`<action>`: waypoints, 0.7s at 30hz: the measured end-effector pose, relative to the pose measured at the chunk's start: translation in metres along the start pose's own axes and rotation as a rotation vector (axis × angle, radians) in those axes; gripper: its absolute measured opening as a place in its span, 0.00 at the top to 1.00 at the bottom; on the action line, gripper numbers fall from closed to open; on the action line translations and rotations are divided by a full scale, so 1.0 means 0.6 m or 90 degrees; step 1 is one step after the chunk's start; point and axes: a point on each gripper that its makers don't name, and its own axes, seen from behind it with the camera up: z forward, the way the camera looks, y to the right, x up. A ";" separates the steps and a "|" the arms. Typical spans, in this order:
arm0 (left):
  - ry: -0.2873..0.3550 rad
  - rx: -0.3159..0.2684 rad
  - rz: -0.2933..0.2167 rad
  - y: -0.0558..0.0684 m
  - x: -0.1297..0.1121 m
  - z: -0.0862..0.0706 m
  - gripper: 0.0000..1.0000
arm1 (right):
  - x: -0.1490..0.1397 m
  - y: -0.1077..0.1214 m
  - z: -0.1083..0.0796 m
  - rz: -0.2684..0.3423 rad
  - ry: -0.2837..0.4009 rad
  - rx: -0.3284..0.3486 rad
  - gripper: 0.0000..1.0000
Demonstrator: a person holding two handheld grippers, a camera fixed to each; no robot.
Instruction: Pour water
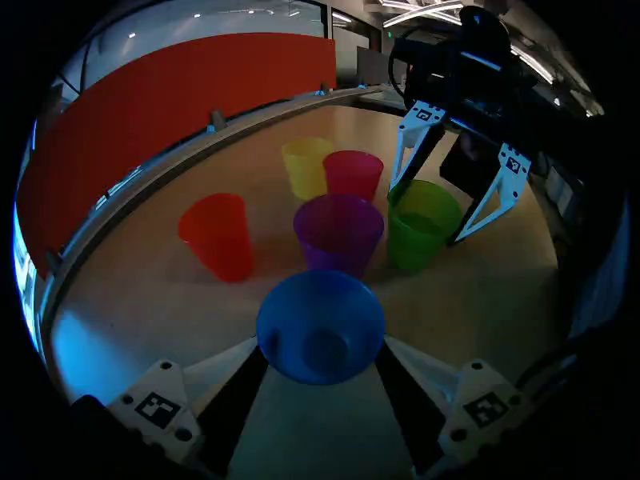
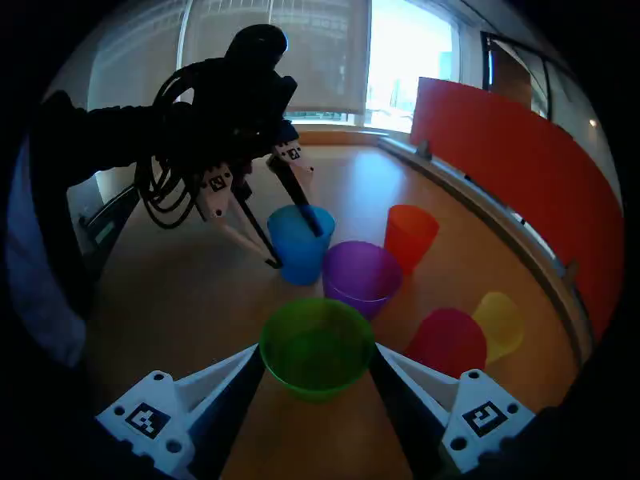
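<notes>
Fingers point(image 1: 228, 376) of left tool point(image 1: 320, 350) pinch blue cup point(image 1: 320, 324), those of right tool point(image 2: 318, 354) green cup point(image 2: 318, 344).

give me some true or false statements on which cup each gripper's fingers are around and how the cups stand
1. The blue cup sits between the fingers of the left gripper. True.
2. The right gripper has its fingers around the purple cup. False: they flank the green cup.
3. Six cups stand on the table. True.
4. The yellow cup lies on its side. False: it stands upright, close beside the red cup.
</notes>
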 end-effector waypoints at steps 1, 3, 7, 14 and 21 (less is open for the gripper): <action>-0.001 0.000 0.001 0.000 -0.001 0.000 0.13 | -0.002 0.000 0.001 0.001 0.000 0.000 0.09; -0.004 0.000 0.003 0.001 -0.003 0.001 0.13 | -0.005 0.000 0.002 0.004 0.001 0.000 0.09; -0.015 -0.001 0.006 0.002 -0.013 0.001 0.13 | -0.010 0.002 0.001 0.012 0.008 -0.003 0.09; -0.026 -0.007 0.001 0.008 -0.024 0.002 0.13 | -0.015 0.005 -0.002 0.026 0.015 -0.003 0.08; -0.037 -0.004 -0.001 0.008 -0.035 -0.001 0.13 | -0.015 0.004 -0.006 0.035 0.023 -0.005 0.05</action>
